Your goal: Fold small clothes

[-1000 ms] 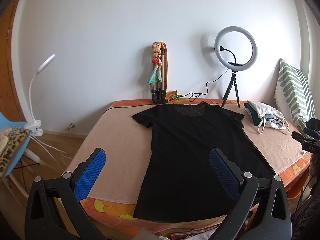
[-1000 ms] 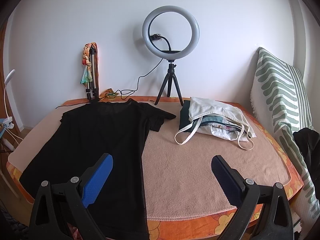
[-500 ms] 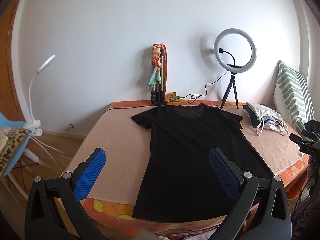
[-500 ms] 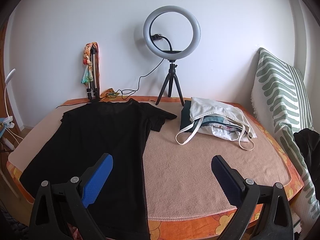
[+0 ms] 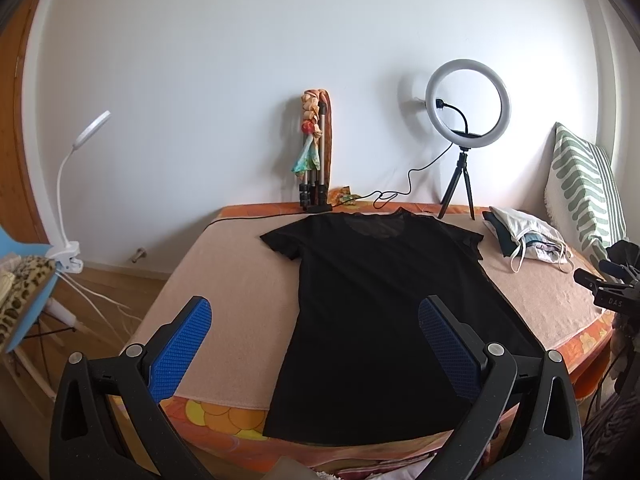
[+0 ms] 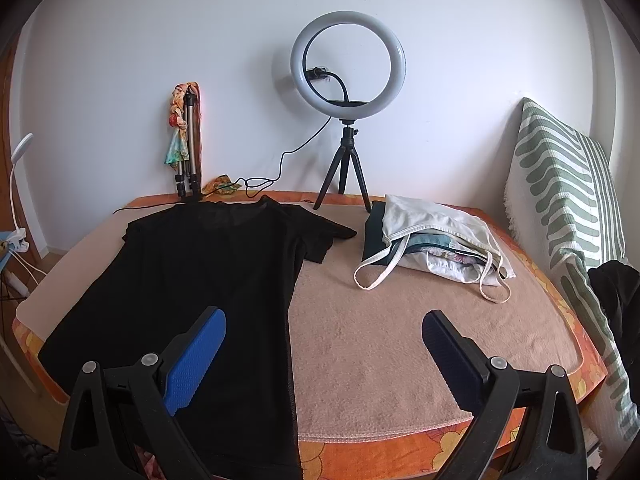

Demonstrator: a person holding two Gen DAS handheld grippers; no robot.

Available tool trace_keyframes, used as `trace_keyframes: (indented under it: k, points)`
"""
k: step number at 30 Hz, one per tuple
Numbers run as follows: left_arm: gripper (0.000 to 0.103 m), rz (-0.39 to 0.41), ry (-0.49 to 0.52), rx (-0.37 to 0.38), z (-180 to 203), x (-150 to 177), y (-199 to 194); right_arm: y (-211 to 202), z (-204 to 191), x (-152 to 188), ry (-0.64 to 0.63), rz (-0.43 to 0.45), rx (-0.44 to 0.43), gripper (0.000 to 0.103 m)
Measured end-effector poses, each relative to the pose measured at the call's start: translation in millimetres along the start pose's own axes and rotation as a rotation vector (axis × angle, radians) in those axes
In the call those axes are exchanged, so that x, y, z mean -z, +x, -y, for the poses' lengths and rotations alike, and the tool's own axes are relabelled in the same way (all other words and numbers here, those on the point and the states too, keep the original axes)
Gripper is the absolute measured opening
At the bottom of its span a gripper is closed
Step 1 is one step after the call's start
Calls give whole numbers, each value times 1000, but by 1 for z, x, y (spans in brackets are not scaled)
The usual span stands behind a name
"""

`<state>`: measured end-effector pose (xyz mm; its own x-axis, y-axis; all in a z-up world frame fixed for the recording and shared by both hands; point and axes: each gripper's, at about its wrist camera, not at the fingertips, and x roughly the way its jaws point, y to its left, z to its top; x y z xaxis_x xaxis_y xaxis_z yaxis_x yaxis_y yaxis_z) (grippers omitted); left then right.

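Note:
A black T-shirt (image 5: 376,300) lies spread flat on the beige blanket of the bed (image 5: 232,280), collar toward the wall, hem at the near edge. It also shows in the right wrist view (image 6: 192,280). My left gripper (image 5: 314,320) is open and empty, held back above the near edge over the shirt's lower part. My right gripper (image 6: 324,332) is open and empty, above the near edge beside the shirt's right side. The right gripper's body shows at the left wrist view's right edge (image 5: 612,292).
A pile of folded clothes with a white top (image 6: 436,240) lies at the back right. A ring light on a tripod (image 6: 348,120) and a folded tripod with a scarf (image 6: 186,148) stand by the wall. A striped pillow (image 6: 568,208) leans at right. A clip lamp (image 5: 68,184) stands left.
Both grippers have drawn back slightly from the bed; the scene looks a little farther away in the left wrist view. Nothing on the bed has moved.

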<state>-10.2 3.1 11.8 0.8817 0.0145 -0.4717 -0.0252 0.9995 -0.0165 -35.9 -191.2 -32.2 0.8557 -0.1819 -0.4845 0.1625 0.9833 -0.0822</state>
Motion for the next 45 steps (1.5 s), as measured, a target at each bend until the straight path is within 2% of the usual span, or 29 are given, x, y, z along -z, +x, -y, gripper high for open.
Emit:
trace_keyframes:
  k: [29, 38, 42, 45]
  points:
    - [103, -1, 16, -3, 6, 2, 2, 4, -10, -1, -15, 1, -10, 99]
    - [103, -20, -4, -21, -7, 10, 5, 7, -17, -5, -24, -2, -12, 99]
    - [103, 3, -16, 10, -19, 15, 4, 13, -26, -8, -47, -9, -4, 99]
    - [103, 11, -31, 49, -31, 20, 5, 18, -33, -15, -54, -23, -24, 95]
